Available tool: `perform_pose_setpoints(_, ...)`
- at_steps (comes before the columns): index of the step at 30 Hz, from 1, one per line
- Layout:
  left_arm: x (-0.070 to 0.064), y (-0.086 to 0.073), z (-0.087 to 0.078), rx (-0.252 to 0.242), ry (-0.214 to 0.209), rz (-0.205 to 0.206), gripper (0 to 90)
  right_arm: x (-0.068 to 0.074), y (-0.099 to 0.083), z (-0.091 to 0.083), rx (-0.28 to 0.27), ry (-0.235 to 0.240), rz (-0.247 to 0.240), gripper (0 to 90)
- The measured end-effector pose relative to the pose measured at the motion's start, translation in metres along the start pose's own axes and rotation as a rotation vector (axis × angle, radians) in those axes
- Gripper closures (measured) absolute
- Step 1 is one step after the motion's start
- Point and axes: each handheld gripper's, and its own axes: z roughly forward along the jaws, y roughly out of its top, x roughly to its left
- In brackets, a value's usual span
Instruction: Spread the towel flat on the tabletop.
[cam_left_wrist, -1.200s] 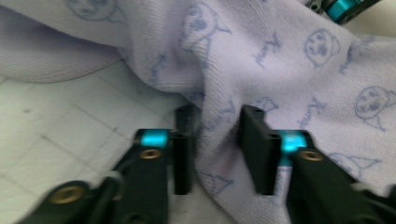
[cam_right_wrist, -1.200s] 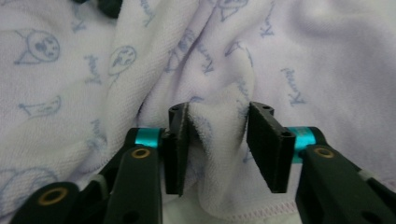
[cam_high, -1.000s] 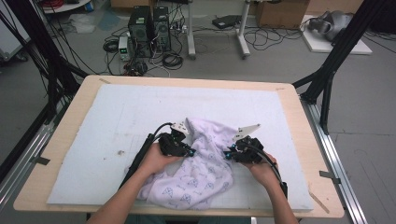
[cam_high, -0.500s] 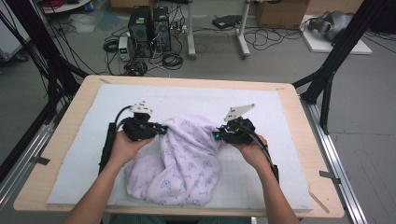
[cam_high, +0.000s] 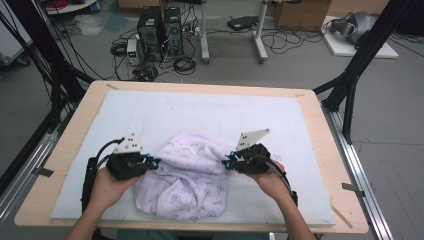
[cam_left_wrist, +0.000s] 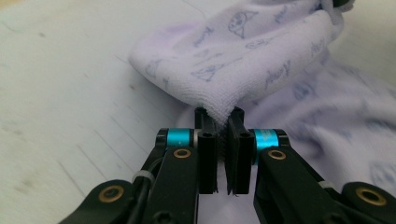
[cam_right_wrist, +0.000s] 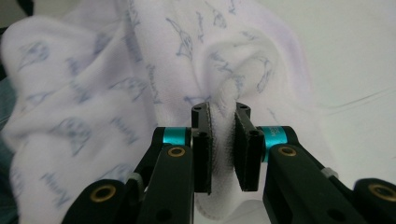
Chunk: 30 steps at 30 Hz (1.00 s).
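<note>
Looking down from the high view, a person had a gripper in each hand, both working on a pale lilac towel (cam_high: 187, 175) printed with small blue cartoon figures. The towel sat bunched up on the white mat (cam_high: 200, 112) covering the wooden table (cam_high: 327, 150), toward the near edge and roughly in the middle between the two hands.

The left gripper (cam_high: 152, 162) was at the towel's left side, its fingertips right at the cloth, with the left hand (cam_high: 107, 182) wrapped around the black body and a cable looping off behind it. In the left gripper view, that gripper (cam_left_wrist: 223, 123) had its jaws pinched on a folded edge of the terry cloth, the fabric rising out of the narrow gap and draping away to the right.

The right gripper (cam_high: 227, 162) was at the towel's right side, held by the right hand (cam_high: 270, 180), with its grey three-cornered plate tilted up on top. In the right gripper view, this gripper (cam_right_wrist: 223, 116) was clamped on a thick wad of the cloth, which bulged between the two pads and kept them a bit apart.

Between the two grippers the top edge of the towel made a rumpled ridge, and the rest of it slumped forward in folds toward the person. Past the far edge of the table, a couple of computer towers (cam_high: 160, 25) sat on the floor among tangled cables.
</note>
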Motion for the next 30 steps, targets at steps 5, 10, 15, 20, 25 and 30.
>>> perform_pose_setpoints(5,-0.015,-0.028,0.002,0.009,-0.034,0.011,84.3,0.022,-0.021,0.006,0.023,0.006,-0.008,80.1)
perform_pose_setpoints(10,-0.026,-0.039,-0.006,0.001,-0.068,0.015,84.1,0.036,-0.032,0.008,0.019,0.049,-0.001,80.4)
perform_pose_setpoints(15,-0.027,-0.04,-0.011,0.015,-0.102,0.024,72.7,0.039,-0.035,0.004,0.019,0.103,-0.002,69.7)
perform_pose_setpoints(20,-0.019,-0.025,-0.016,-0.016,-0.113,0.015,62.0,0.029,-0.027,-0.01,-0.04,0.075,0.028,60.8)
perform_pose_setpoints(25,-0.015,-0.013,-0.025,-0.048,-0.115,0.029,60.2,-0.001,-0.029,-0.027,-0.098,0.012,0.104,58.0)
perform_pose_setpoints(30,-0.008,-0.006,-0.028,-0.071,-0.102,0.016,57.5,-0.012,-0.034,-0.034,-0.121,-0.026,0.158,57.9)
